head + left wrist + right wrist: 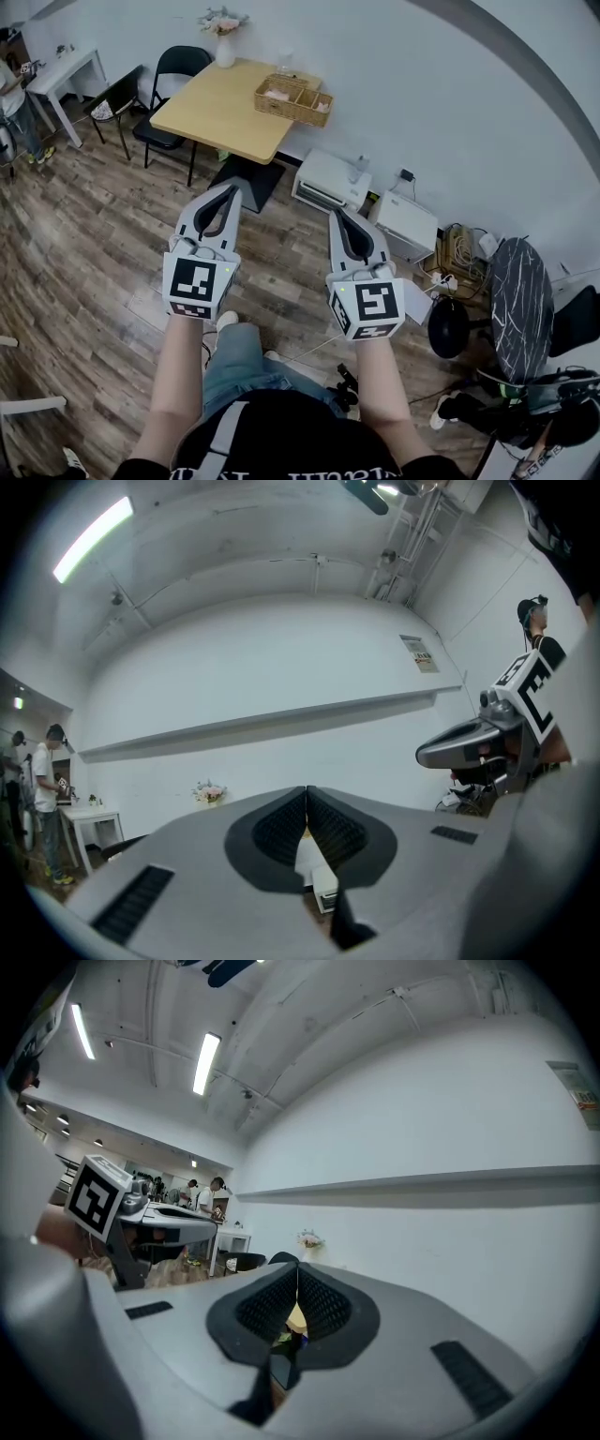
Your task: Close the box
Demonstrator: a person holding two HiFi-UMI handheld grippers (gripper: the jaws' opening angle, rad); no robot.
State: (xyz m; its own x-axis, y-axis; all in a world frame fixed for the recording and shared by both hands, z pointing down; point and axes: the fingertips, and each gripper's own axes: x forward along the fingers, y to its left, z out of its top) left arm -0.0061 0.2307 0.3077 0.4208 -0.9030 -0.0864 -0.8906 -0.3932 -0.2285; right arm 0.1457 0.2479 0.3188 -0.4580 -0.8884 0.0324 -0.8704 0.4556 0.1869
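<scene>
A woven wicker box (292,98) stands at the far right corner of a light wooden table (216,112); its top looks open, with pale contents showing. Both grippers are held in the air over the wooden floor, well short of the table and pointing toward it. My left gripper (228,192) (306,794) has its jaws pressed together with nothing between them. My right gripper (339,217) (298,1269) is shut the same way and holds nothing. Each gripper also shows from the side in the other's view: the right gripper (487,742) and the left gripper (141,1213).
A vase of flowers (223,37) sits at the table's back edge. Black chairs (173,94) stand to its left. White machines (330,180) (405,225) sit on the floor by the wall. A dark round table (520,291) is at right, a white desk (66,70) at far left.
</scene>
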